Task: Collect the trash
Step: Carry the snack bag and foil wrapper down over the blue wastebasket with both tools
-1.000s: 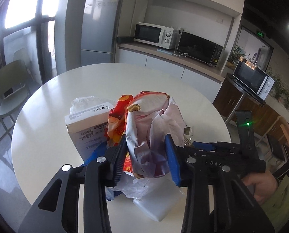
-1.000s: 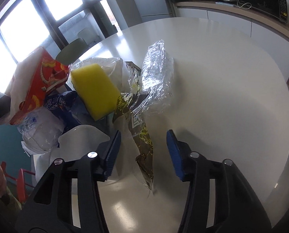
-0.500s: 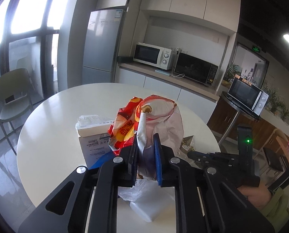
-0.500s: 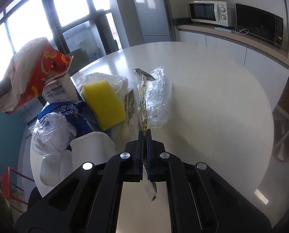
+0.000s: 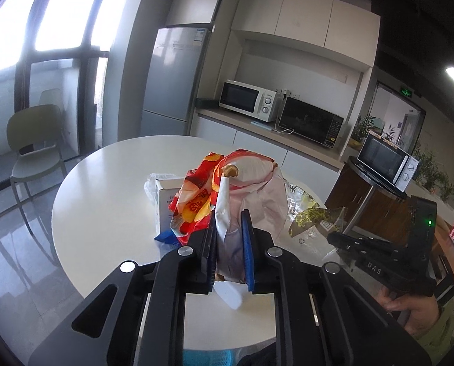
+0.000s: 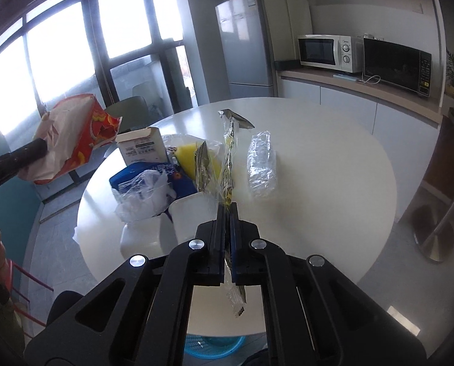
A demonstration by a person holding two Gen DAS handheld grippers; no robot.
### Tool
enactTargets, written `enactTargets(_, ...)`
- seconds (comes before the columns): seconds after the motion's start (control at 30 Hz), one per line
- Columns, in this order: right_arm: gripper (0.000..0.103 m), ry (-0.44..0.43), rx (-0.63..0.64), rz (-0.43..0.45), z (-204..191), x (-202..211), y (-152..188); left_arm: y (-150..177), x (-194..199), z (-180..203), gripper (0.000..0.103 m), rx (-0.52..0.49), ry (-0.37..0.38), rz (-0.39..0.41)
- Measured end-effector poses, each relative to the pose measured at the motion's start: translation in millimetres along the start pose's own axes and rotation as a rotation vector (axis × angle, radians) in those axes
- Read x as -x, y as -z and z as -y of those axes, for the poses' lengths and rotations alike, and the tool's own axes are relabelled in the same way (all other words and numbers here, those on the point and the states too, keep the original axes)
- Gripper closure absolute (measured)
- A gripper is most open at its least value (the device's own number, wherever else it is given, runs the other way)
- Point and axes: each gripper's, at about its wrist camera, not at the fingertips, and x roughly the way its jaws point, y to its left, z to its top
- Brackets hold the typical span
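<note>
My left gripper point(image 5: 229, 227) is shut on a crumpled red and orange snack bag point(image 5: 248, 180) with a pale lining, held up above the round white table point(image 5: 104, 201). From the right wrist, that bag point(image 6: 74, 134) hangs off the table's left side. My right gripper point(image 6: 227, 212) is shut on a long clear wrapper with gold print point(image 6: 229, 152), which stands up from the jaws and dangles below them. In the left wrist view, the right gripper point(image 5: 336, 238) comes in from the right with the wrapper point(image 5: 312, 216) at its tip.
On the table lie a white box point(image 6: 143, 148), a yellow sponge point(image 6: 185, 157), a blue bag point(image 6: 162, 177), crumpled clear plastic point(image 6: 262, 164) and white containers point(image 6: 193, 216). A blue basket point(image 6: 214, 346) sits below the near table edge. A green chair point(image 5: 34, 152) stands far left.
Both grippers stood open around their items a second ago. Each has since shut, the left on the snack bag and the right on the wrapper, and both have risen and pulled back.
</note>
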Motion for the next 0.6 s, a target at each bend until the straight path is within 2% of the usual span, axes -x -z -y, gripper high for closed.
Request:
enactTargets(0.17,0.101,-0.005,0.028,0.028,-25,28,16,12,26,0,0.090,-0.006,0.001,-0.001)
enactTargets(0.3,0.101,-0.010,0.072,0.034,-43,45,25,21,44,2,0.090,-0.028,-0.028,-0.005)
enactTargets(0.43,0.101,0.006,0.100,0.053,-55,65,36,33,65,0,0.090,-0.041,-0.017,0.003)
enactTargets(0.53,0.101,-0.009,0.126,0.036,-63,74,49,44,72,-5,0.090,0.008,0.005,-0.009)
enactTargets(0.6,0.101,-0.012,0.149,0.026,-69,80,57,55,73,-5,0.090,0.034,-0.007,-0.025)
